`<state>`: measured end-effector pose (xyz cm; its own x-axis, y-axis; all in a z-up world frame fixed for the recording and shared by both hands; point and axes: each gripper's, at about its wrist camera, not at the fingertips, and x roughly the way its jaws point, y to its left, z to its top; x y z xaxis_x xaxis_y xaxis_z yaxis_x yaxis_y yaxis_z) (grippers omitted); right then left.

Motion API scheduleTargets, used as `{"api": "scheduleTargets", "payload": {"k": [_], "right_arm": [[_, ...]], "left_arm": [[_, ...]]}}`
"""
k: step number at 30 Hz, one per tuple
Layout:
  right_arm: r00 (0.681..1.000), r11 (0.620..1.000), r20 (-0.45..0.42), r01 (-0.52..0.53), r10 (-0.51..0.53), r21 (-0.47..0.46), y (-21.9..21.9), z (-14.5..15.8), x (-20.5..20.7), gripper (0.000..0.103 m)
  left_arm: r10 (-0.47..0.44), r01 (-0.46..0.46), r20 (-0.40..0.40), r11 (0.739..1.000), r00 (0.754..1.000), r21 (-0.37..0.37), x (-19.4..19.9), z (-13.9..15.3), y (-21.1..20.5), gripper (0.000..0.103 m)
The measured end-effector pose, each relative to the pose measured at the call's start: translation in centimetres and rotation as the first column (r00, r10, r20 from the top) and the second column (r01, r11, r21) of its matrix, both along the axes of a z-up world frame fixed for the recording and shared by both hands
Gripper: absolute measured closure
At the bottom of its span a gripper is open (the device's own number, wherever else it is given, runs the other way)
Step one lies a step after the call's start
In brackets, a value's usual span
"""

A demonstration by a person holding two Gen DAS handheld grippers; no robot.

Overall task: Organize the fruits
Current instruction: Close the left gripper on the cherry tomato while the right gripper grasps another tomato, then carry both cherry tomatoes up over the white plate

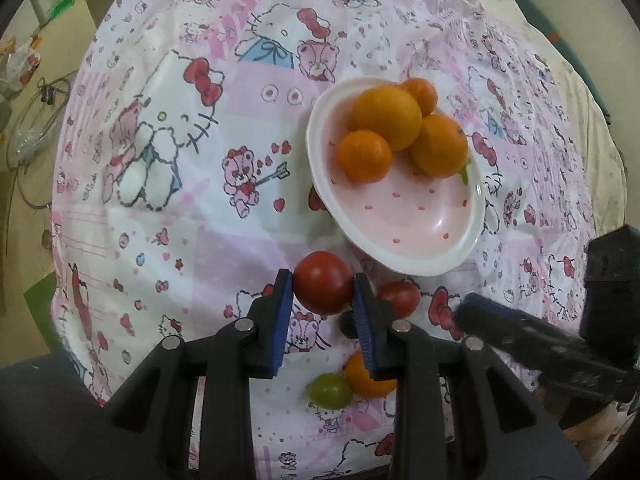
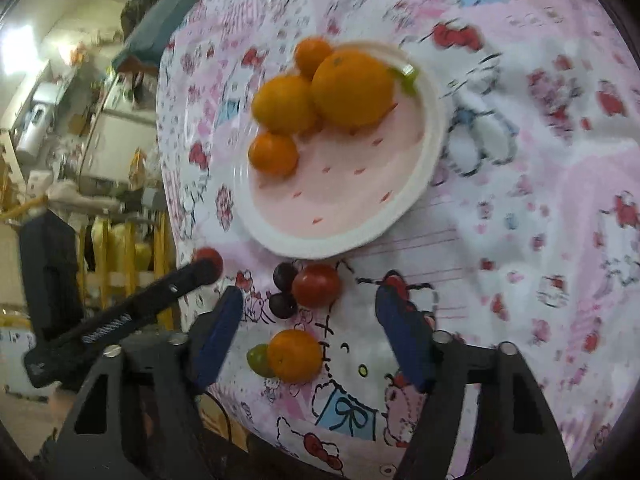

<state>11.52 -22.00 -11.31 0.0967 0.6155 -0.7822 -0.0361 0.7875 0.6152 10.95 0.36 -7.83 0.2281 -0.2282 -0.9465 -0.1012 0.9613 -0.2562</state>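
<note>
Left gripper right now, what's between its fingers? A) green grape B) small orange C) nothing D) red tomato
D: in the left wrist view the left gripper has its blue pads closed against both sides of a red tomato, just short of the pink plate.

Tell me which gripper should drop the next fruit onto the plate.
Left. The left gripper is already shut on a red tomato just short of the pink plate. The right gripper is open and empty above the loose orange.
</note>
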Motion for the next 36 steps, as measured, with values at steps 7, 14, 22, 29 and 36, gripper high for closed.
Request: {"api": "scheduleTargets", "payload": {"k": [7,14,22,29,36], "right_arm": [[0.996,0.996,-0.065,-0.069,0.065,-0.055,2.6,-3.1,1.0,0.048],[0.993,0.989,-0.048,-0.115,0.111,-0.093,4.2,-3.7,1.1,0.057],[0.992,0.985,-0.028,-0.126,0.124,-0.114,4.1,-3.4,0.9,0.063],[0.992,0.985,-0.010,-0.124,0.124,-0.117,3.0,-2.6,-0.3,0.063],[0.999,0.995,0.013,-0.035,0.036,-0.093,-0.7,-1.1,-1.1,0.063]], "left_arm": [[0.015,-0.015,0.008,1.000,1.000,0.003,0.0,0.1,0.2,0.077],[0.013,-0.013,0.007,1.000,1.000,0.002,0.2,0.1,0.1,0.077],[0.011,-0.011,0.016,1.000,1.000,0.018,0.5,0.2,-0.4,0.077],[0.002,-0.003,0.030,1.000,1.000,0.026,0.6,0.2,-0.7,0.077],[0.012,-0.015,0.054,0.999,0.998,0.051,0.9,0.5,-0.6,0.077]]}}
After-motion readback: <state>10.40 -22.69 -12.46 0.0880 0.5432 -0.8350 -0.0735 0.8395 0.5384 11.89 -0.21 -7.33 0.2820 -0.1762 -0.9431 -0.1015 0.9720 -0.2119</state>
